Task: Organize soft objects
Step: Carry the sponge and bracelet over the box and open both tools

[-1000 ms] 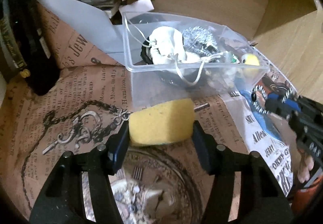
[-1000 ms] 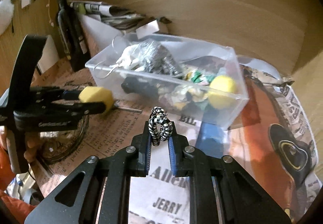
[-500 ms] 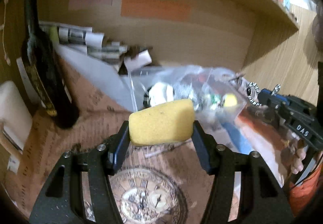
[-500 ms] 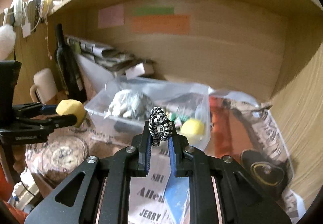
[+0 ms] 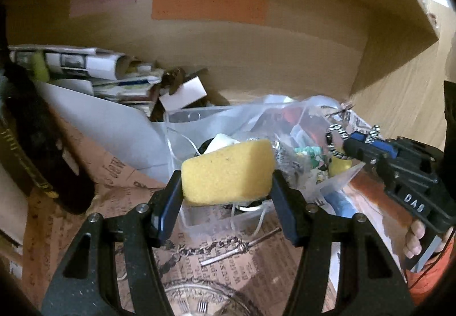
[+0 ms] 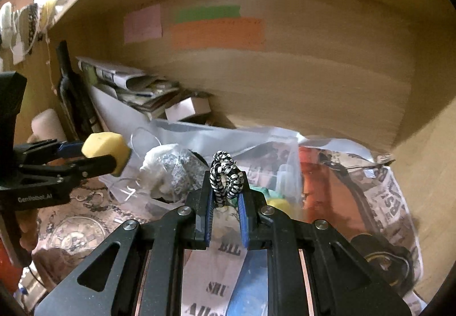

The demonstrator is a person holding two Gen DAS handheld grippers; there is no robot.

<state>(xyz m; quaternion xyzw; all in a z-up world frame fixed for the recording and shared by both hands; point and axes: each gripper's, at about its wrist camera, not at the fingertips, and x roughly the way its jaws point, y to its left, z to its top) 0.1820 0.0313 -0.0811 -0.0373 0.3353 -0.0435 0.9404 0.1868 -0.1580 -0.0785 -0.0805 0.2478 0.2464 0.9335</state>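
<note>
My left gripper is shut on a yellow sponge and holds it in the air at the near left rim of a clear plastic bin. The sponge also shows in the right wrist view. My right gripper is shut on a black-and-white braided cord, held above the bin's near right side; the cord also shows in the left wrist view. The bin holds a white pouch, a grey glittery item and a yellow ball.
A dark bottle stands at the left. Rolled papers and a small white box lie at the back against the wooden wall. Printed newspaper sheets cover the shelf. A metal chain lies before the bin.
Both grippers have risen and tilted up with their loads. The sponge went from the shelf surface in front of the bin up to its rim; the cord moved closer over the bin.
</note>
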